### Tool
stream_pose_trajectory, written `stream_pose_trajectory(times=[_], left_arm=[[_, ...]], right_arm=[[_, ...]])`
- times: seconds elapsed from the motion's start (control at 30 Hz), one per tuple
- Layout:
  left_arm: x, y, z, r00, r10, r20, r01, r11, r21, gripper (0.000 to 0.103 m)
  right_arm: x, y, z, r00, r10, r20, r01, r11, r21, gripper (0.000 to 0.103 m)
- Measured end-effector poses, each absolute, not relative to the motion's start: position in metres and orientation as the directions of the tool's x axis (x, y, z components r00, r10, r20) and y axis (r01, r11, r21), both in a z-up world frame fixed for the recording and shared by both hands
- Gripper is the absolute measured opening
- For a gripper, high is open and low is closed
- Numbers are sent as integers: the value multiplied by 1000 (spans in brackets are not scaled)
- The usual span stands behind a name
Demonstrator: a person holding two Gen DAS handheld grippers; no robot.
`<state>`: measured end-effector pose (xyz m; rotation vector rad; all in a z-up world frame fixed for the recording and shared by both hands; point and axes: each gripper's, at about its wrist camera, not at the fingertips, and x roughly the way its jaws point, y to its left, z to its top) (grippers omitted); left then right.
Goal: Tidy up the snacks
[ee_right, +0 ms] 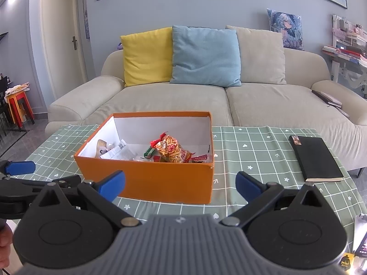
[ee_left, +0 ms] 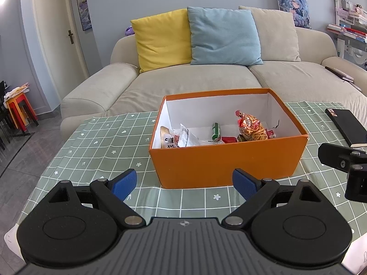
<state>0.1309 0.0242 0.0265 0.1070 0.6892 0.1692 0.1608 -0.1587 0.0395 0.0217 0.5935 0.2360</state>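
left gripper [ee_left: 184, 184] hovering, jaws apart, empty | right gripper [ee_right: 180, 185] likewise | snacks [ee_right: 170, 149] lying inside orange box [ee_left: 226, 163] on table [ee_left: 96, 137]

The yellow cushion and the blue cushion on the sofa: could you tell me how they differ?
The yellow cushion sits at the left of the row; the blue cushion sits in the middle, overlapping the yellow one's edge. The blue cushion looks more creased, the yellow smoother. Both are square and lean against the sofa back.
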Motion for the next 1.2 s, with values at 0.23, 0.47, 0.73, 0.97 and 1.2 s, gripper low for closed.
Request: stream_pose_trajectory(times=[0.23,0.47,0.73,0.97,1.2], left_arm=[[131,25,27,756,192,-626,-122,981,153,103],[130,26,27,759,197,-621,-121,979,163,103],[130,26,27,757,196,-623,-121,979,161,103],[130,25,27,755,194,-626,-116,980,164,103],[129,25,26,758,198,-622,-116,979,170,103]], right_arm=[[161,-158,39,801,228,-554,-218,972,85,99],[160,-157,39,799,231,-556,-224,971,82,99],[160,-156,38,798,232,-556,-224,971,82,99],[162,-156,37,792,240,-562,-235,969,82,99],[163,-158,37,788,244,-566,-243,967,79,99]])
